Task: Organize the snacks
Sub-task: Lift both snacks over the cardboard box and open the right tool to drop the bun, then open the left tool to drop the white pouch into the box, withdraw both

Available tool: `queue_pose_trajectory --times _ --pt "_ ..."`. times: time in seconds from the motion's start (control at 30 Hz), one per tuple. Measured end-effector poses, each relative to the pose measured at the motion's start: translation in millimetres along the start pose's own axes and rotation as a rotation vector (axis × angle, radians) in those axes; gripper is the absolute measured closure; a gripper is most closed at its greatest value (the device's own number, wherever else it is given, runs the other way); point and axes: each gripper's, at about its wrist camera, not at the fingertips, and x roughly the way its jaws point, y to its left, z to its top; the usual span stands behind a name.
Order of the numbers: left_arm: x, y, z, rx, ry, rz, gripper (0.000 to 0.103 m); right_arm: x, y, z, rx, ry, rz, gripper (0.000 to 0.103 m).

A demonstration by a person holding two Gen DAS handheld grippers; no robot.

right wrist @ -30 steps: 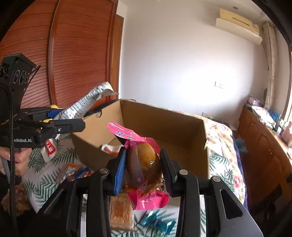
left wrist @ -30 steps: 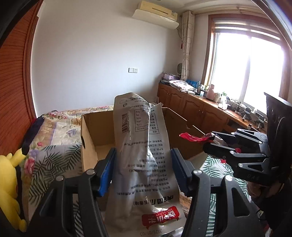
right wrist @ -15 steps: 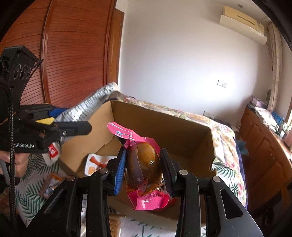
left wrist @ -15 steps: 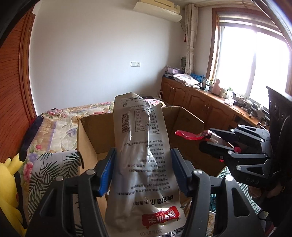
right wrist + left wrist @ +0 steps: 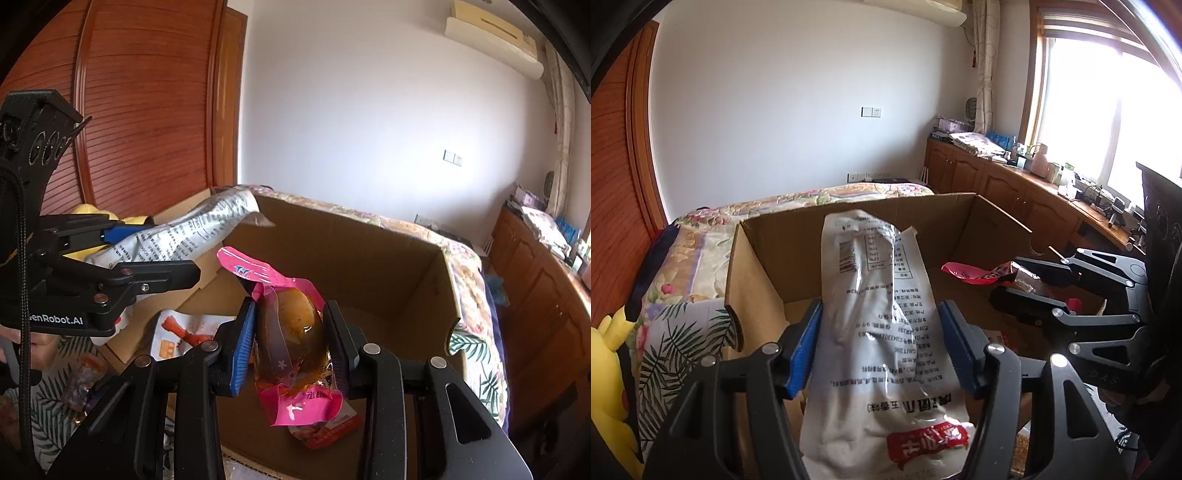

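An open cardboard box stands on the bed. My left gripper holds a tall white snack bag upright over the box's near left corner. Its jaws are opening, and the blue pads still touch the bag's sides. My right gripper is shut on a pink packet with a brown egg-shaped snack inside, above the box interior. In the left wrist view the right gripper and pink packet hang over the box's right side. In the right wrist view the left gripper is at the left.
Inside the box lie a white packet with a red picture and a red packet. Loose snacks lie on the leaf-print bedspread left of the box. A yellow plush toy sits far left. Wooden cabinets line the window wall.
Both grippers have moved forward and slightly down over the box, which now fills more of each view. The white bag's top has sagged a little between the left pads.
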Motion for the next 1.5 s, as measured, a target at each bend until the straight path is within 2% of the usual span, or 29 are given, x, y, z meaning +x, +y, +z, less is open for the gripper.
queue_pose_trajectory --times 0.13,0.43,0.57,0.63,0.97,1.2,1.5 --pt "-0.8 0.9 1.3 -0.006 -0.008 0.010 0.036 6.7 -7.3 -2.2 0.019 0.014 0.001 0.066" --pt "-3.1 -1.2 -2.1 -0.017 -0.015 0.026 0.035 2.8 -9.3 -3.4 0.055 0.010 0.007 0.066" --pt "-8.7 -2.9 -3.5 -0.020 -0.026 0.033 0.034 -5.0 -5.3 -6.8 0.058 0.007 0.002 0.066" --pt "-12.5 -3.8 -2.8 -0.007 -0.043 0.049 0.028 -9.0 -7.0 -7.2 0.063 0.001 -0.001 0.066" --pt "-44.0 -4.3 -2.2 -0.010 -0.081 0.056 0.028 -38.6 -0.3 -14.6 0.080 -0.017 -0.012 0.063" --pt "-83.0 -10.0 -18.4 0.006 -0.103 0.066 0.027 -67.5 11.1 -26.1 0.106 -0.026 0.005 0.061" --pt "-119.7 -14.6 -63.7 0.043 -0.103 0.102 0.027 -66.0 35.6 -60.2 0.114 0.043 0.031 0.057"
